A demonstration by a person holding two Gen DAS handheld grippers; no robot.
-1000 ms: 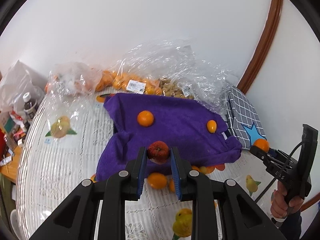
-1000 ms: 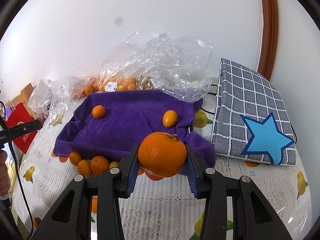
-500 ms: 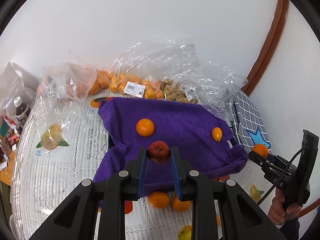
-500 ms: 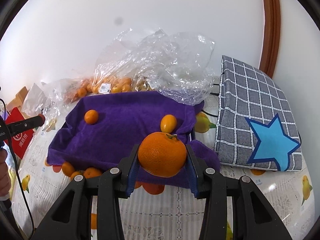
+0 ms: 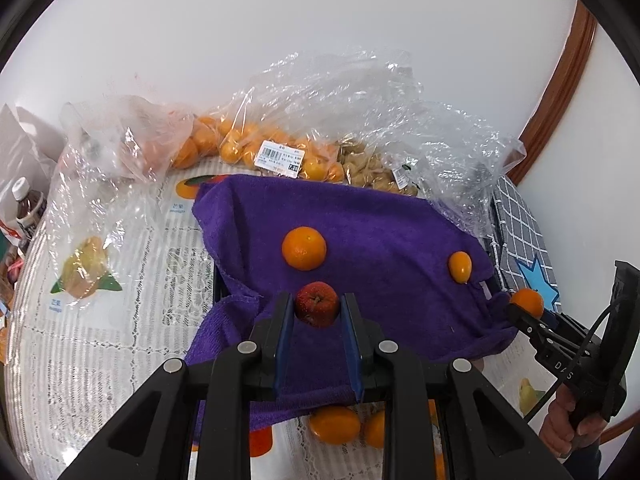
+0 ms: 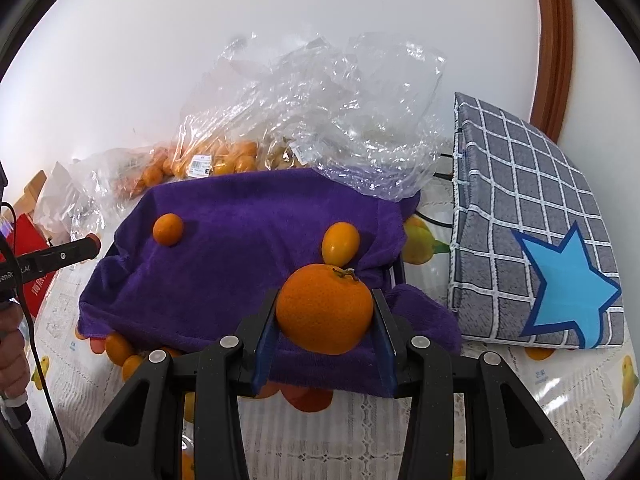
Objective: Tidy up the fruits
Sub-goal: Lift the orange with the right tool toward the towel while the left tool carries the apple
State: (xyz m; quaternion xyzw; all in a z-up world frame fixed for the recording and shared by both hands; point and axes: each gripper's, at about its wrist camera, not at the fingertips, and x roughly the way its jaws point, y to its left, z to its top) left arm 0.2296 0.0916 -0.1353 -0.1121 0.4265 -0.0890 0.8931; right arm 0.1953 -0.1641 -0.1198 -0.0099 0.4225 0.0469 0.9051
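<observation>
Both grippers now nearer purple towel (image 5: 360, 216): left gripper (image 5: 317, 312) jaws clamped on red fruit (image 5: 317, 303), right gripper (image 6: 325, 322) on orange (image 6: 324, 307); placement approx. imminent.

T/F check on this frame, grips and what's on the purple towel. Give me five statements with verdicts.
1. The left gripper is shut on a small red fruit. True.
2. The right gripper is empty. False: it is shut on a large orange.
3. Two loose fruits lie on the purple towel: a round mandarin and an oval kumquat. True.
4. The checked cushion bears a red star. False: the star is blue.
5. The clear bags behind the towel hold only red fruit. False: mostly orange fruit.
</observation>
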